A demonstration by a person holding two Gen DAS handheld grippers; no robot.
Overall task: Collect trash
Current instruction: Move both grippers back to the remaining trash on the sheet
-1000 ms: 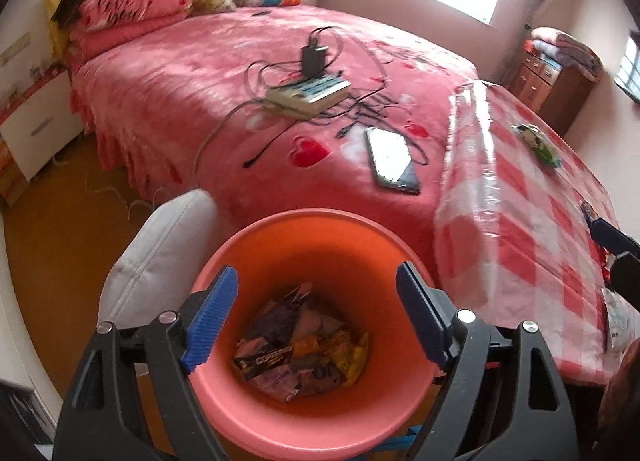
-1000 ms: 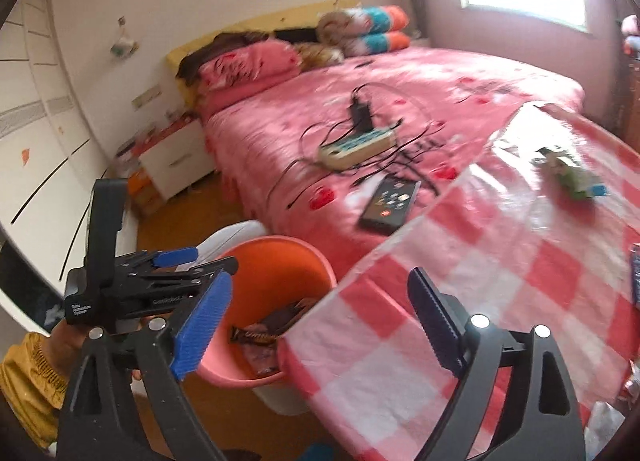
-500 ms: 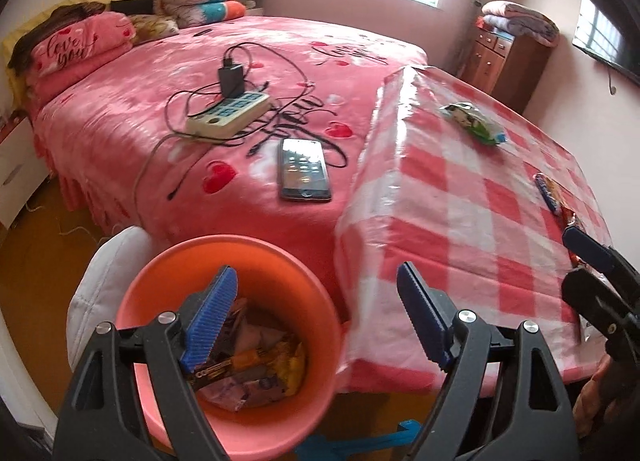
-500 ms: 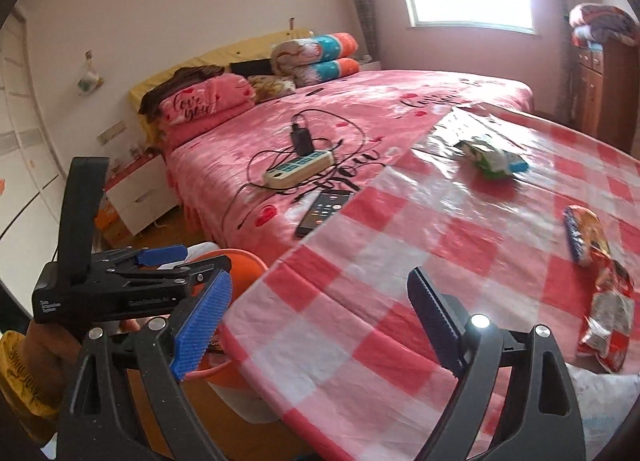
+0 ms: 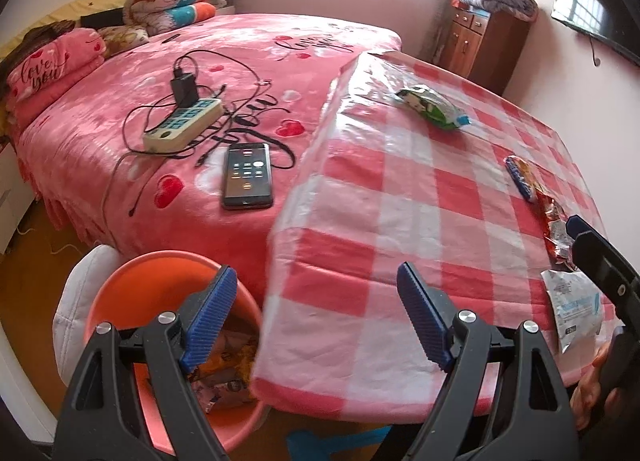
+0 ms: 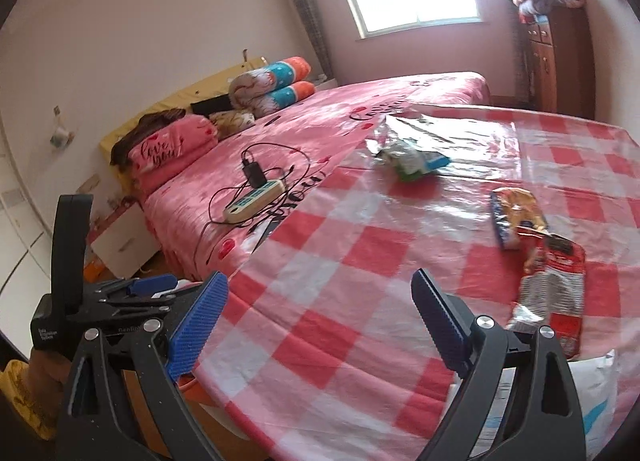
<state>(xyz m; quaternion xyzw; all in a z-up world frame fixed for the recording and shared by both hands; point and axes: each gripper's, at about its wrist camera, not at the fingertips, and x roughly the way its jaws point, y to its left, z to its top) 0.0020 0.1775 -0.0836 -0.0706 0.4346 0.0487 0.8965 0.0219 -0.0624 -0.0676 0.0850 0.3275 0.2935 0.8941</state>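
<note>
Both grippers empty, jaws spread: left gripper (image 5: pixel 316 317) over the table (image 5: pixel 400 189) edge beside the orange bin (image 5: pixel 104 301), right gripper (image 6: pixel 320 325) above the checked cloth. Wrappers (image 6: pixel 552 273) lie ahead, possibly foil.

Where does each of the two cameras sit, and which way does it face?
Left wrist: on the left claw, looking down past the orange bin to bed and checked table; the right claw's tip and a hand show.
Right wrist: on the right claw, looking across the table toward the window; the left claw shows.
Shared: green wrapper, power strip, red wrapper.
</note>
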